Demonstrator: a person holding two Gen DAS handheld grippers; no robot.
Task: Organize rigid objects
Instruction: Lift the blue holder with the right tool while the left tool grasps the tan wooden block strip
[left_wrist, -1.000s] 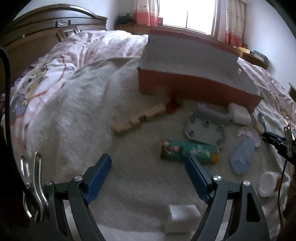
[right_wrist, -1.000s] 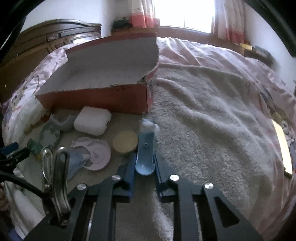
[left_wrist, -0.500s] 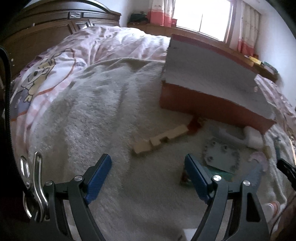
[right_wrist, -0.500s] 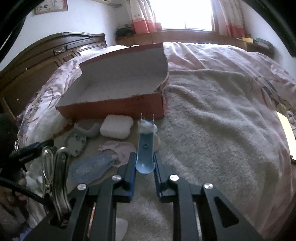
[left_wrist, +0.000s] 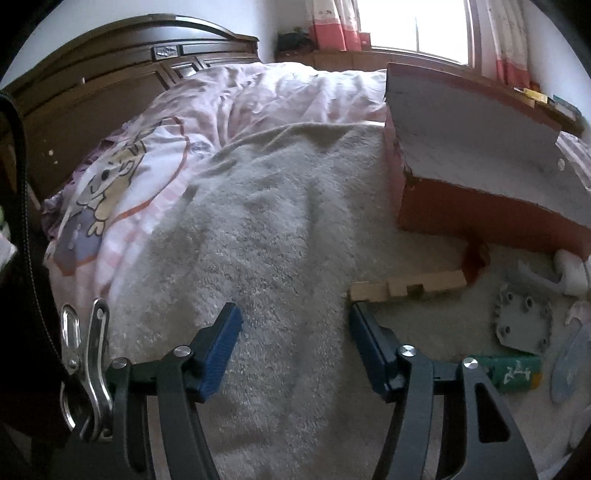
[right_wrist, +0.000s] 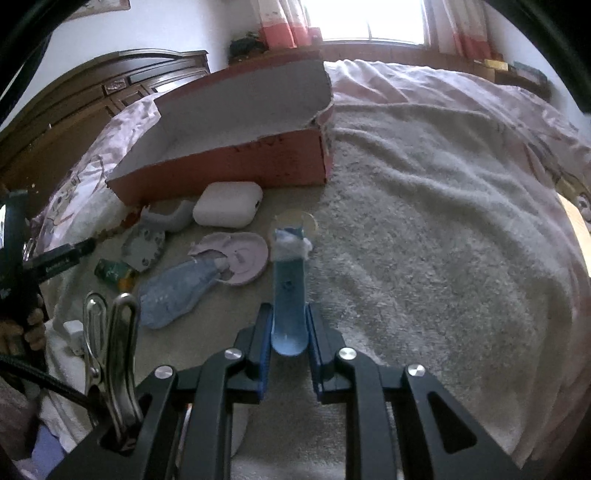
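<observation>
My left gripper (left_wrist: 293, 314) hangs over the grey towel (left_wrist: 258, 240), its jaws closing with nothing between them. A notched wooden block (left_wrist: 406, 288) lies just past its right fingertip. Further right are a grey disc (left_wrist: 524, 321), a green tube (left_wrist: 513, 373) and the open orange box (left_wrist: 480, 218). My right gripper (right_wrist: 288, 314) is shut on a slim blue plastic tool (right_wrist: 288, 280) with white fluff at its tip, held above the towel in front of the box (right_wrist: 229, 162).
In front of the box lie a white case (right_wrist: 227, 204), a pink disc (right_wrist: 245, 254), a flat blue piece (right_wrist: 177, 291) and a yellow lid (right_wrist: 312, 221). A wooden headboard (left_wrist: 110, 85) stands at the far left. A hand (right_wrist: 22, 325) shows at the left edge.
The left gripper swung left over the towel, so the objects slid to the right edge, and its jaws narrowed. The right gripper shifted a little, still holding the blue tool.
</observation>
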